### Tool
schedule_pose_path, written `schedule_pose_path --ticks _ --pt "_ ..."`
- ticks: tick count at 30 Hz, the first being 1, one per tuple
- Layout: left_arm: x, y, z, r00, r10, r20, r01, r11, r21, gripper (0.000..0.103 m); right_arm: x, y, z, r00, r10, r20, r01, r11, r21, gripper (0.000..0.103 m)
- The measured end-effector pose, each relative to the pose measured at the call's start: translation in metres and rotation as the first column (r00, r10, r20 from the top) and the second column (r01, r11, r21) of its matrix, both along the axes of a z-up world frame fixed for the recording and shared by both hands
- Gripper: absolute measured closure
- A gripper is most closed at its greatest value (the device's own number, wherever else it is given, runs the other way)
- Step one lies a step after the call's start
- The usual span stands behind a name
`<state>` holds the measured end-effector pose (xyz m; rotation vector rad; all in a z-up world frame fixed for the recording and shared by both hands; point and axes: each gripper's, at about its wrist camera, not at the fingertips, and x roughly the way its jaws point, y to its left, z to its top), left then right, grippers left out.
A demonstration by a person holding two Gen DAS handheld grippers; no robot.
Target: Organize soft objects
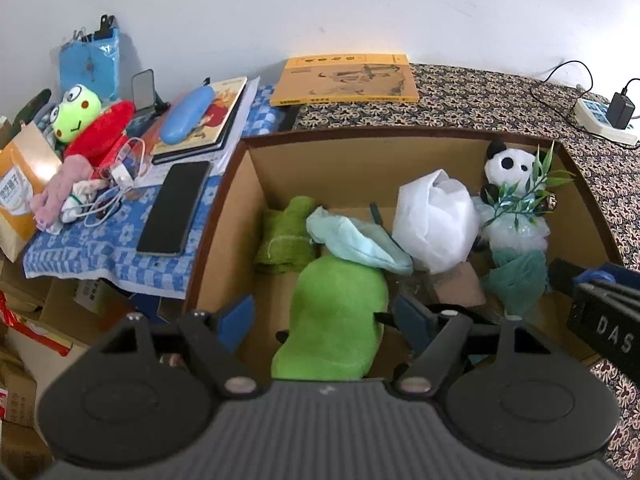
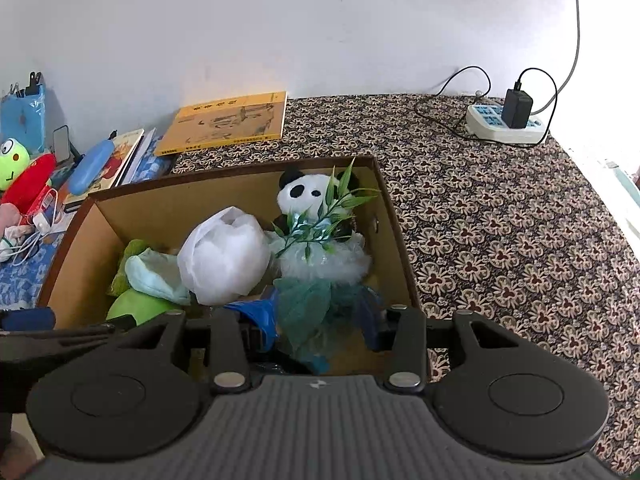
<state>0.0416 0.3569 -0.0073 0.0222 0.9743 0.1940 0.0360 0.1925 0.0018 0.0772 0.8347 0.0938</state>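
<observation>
A cardboard box holds soft things: a green plush, a folded green cloth, a pale teal cloth, a white bundle and a panda bouquet wrapped in teal mesh. My left gripper is open above the green plush, fingers to either side. My right gripper is open around the bouquet's teal mesh base. A frog plush, a red plush and a pink cloth lie on the left table.
A blue-checked cloth carries a phone, books with a blue case, cables and an orange packet. A yellow book lies behind the box. A power strip sits far right on the patterned cover.
</observation>
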Motion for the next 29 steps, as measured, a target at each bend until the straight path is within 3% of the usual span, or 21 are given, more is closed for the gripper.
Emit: schedule_pose_path --ticks 20,29 --pt "0.0043 -0.0023 -0.0091 0.998 -0.053 -0.024 0.051 0.997 -0.051 0.03 -0.0033 0.0019 -0.0051 1.0 -0.001 -0.015 0.001 1.0 -0.006 0.076" --pt "0.0043 -0.0021 -0.0087 0.999 -0.046 -0.012 0.045 0.998 -0.037 0.032 -0.0033 0.0026 -0.0058 1.0 0.0 -0.018 0.0 1.0 -0.011 0.076"
